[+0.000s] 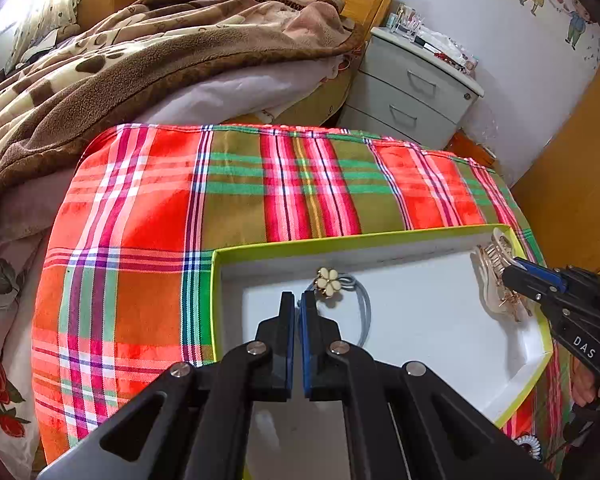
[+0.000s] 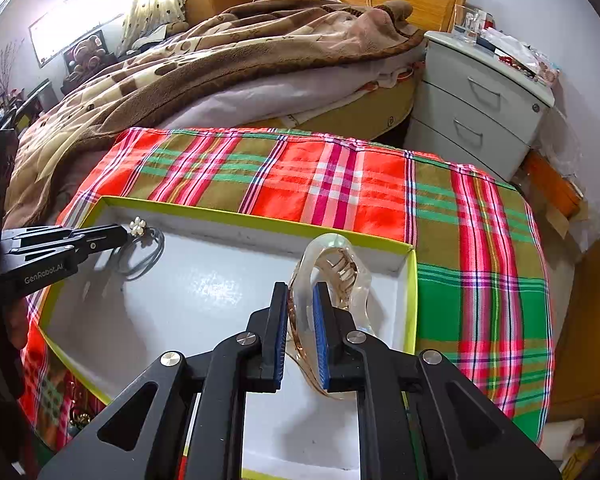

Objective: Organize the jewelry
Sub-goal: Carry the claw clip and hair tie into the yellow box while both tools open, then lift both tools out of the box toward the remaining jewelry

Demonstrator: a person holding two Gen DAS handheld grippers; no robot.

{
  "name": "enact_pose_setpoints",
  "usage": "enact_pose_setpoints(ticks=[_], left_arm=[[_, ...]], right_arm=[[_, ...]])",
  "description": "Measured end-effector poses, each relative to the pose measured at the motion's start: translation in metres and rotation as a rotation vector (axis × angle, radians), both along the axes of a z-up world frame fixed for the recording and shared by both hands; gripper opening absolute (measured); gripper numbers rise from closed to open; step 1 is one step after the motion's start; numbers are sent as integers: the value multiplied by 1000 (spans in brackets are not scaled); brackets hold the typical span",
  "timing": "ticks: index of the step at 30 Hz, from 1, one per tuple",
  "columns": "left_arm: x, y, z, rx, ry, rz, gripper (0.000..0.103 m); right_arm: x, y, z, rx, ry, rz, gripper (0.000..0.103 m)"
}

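Where the grey hair tie (image 1: 354,304) passes under the left gripper (image 1: 297,300) is hidden, though the jaws are seen pressed together on its cord, a cream flower charm (image 1: 328,282) just beside them, inside the box (image 1: 356,240). At the box's far right corner, a clear amber-tinted hair claw (image 2: 332,276) is clamped in the right gripper (image 2: 300,292)

Two maker's marks, one on each gripper body

White capitals "DAS" run along the black body of the right gripper (image 1: 518,270), behind its fingers, as seen from the left wrist. Pale lettering "GenRobot.AI" stands on the black side of the left gripper (image 2: 126,234), on the lower bar well back from its tips, as seen from the right wrist. No other writing is legible.
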State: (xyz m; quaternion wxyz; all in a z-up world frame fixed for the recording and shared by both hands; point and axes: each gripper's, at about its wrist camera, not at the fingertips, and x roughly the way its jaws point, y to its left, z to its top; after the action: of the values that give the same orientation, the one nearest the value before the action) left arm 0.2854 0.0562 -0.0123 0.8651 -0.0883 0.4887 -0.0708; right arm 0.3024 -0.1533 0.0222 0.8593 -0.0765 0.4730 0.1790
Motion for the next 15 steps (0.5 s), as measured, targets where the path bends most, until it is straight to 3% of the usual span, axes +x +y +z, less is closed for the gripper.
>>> enact_pose_setpoints(ticks=[8, 11, 13, 15], left_arm=[[-1, 4, -3, -8, 13, 0, 8], [-3, 3, 0, -18, 11, -4, 16], [-4, 3, 3, -13, 6, -1, 27], [-9, 2, 8, -11, -4, 0, 33]], right_arm=[[-1, 0, 1, 0, -4, -1, 15], [-1, -1, 5, 21, -10, -5, 23], [-4, -2, 9, 28, -18, -11, 28], [-7, -3, 14, 34, -29, -9, 28]])
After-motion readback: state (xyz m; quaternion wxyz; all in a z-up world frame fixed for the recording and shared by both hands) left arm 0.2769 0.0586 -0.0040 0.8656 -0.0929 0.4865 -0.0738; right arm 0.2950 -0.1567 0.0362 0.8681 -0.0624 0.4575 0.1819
